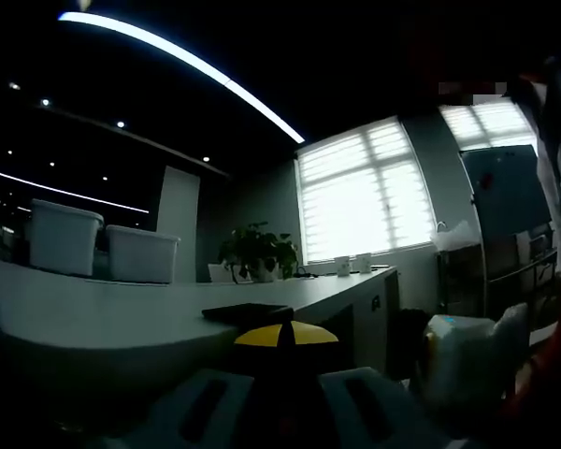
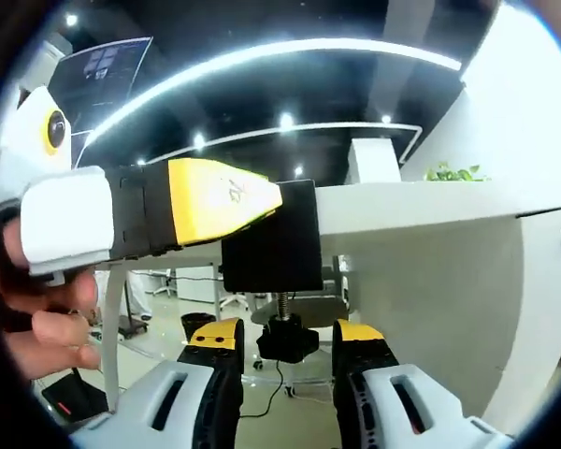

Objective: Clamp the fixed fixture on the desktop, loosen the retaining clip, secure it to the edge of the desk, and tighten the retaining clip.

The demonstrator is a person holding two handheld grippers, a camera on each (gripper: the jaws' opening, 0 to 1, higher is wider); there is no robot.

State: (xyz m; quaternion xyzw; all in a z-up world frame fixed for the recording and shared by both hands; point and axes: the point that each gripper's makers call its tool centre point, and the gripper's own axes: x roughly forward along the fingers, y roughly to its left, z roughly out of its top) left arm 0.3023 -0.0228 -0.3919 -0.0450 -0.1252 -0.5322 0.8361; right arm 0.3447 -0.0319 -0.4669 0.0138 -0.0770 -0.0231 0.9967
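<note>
The black clamp fixture (image 2: 273, 238) sits on the edge of the white desk (image 2: 430, 206), its threaded screw and black knob (image 2: 285, 339) hanging below the desktop. My left gripper (image 2: 226, 201) comes in from the left with its yellow jaws shut on the fixture's body. In the left gripper view those yellow tips (image 1: 285, 334) are closed, with the fixture's black top plate (image 1: 248, 313) lying on the desk (image 1: 103, 318) just beyond them. My right gripper (image 2: 288, 344) is below the desk, open, with a yellow-tipped jaw on either side of the knob and a gap on each side.
A hand (image 2: 47, 323) holds the left gripper. A potted plant (image 1: 257, 253) and white chairs (image 1: 103, 248) stand at the desk's far side, by bright windows (image 1: 365, 196). A white container (image 1: 467, 360) sits low on the right. Chair bases (image 2: 309, 313) stand under the desk.
</note>
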